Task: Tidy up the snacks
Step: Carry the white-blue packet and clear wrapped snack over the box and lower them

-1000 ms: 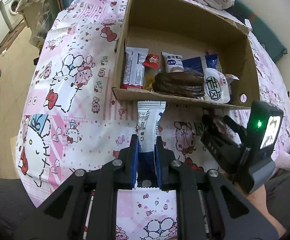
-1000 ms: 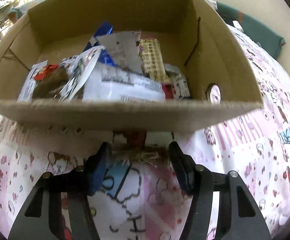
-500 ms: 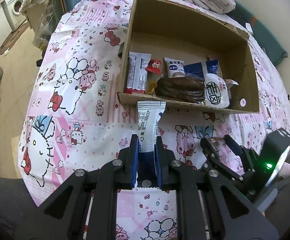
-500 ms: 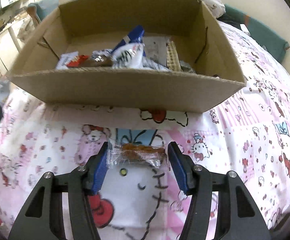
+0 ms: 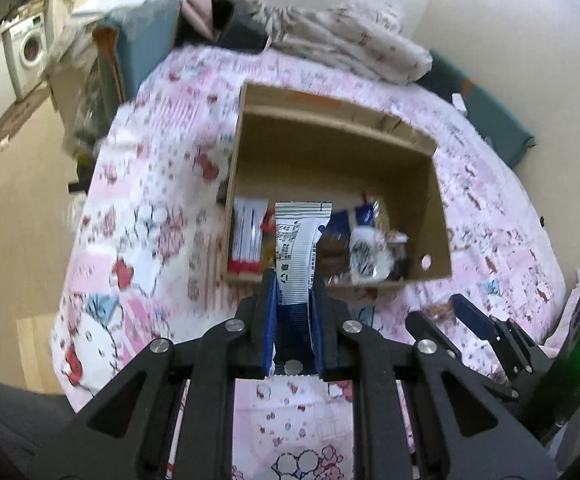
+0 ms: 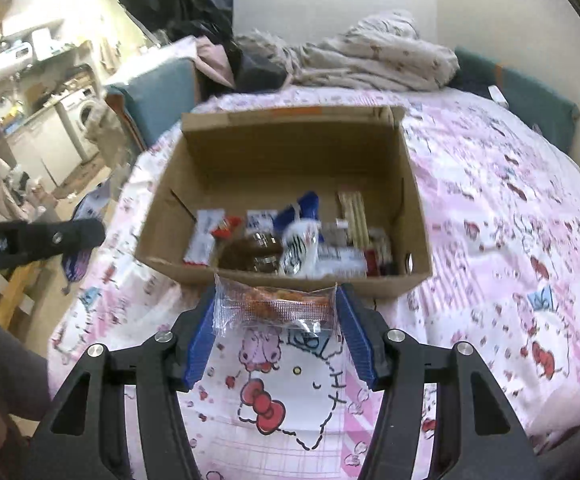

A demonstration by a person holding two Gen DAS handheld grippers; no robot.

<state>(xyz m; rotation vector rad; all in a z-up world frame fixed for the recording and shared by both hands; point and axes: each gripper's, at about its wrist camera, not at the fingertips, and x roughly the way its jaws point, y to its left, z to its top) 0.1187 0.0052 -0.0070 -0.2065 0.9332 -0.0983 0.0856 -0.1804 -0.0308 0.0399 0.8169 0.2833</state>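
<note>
Cardboard box sits ahead of both tools on the bed, its rear half bare and snack packets crowding the near wall. Left tool is clamped on a white sachet; right tool is clamped on a clear-wrapped snack just short of the box rim.

Left wrist view: looks forward and down along the left gripper, whose black arms and blue pads fill the lower frame, facing the open brown cardboard box on the pink cartoon-print bedsheet.
Left view nearness: near the box, above its front wall, seeing down inside.
Right wrist view: looks forward along the right gripper, from the right of the left one, facing the same open brown cardboard box across the pink cartoon-print bedsheet.
Right view nearness: near the box, just short of its front wall.
Shared: box, bedsheet, rumpled pale floral blanket, white washing machine.
Cross-sight: each view catches the other gripper at its edge.
</note>
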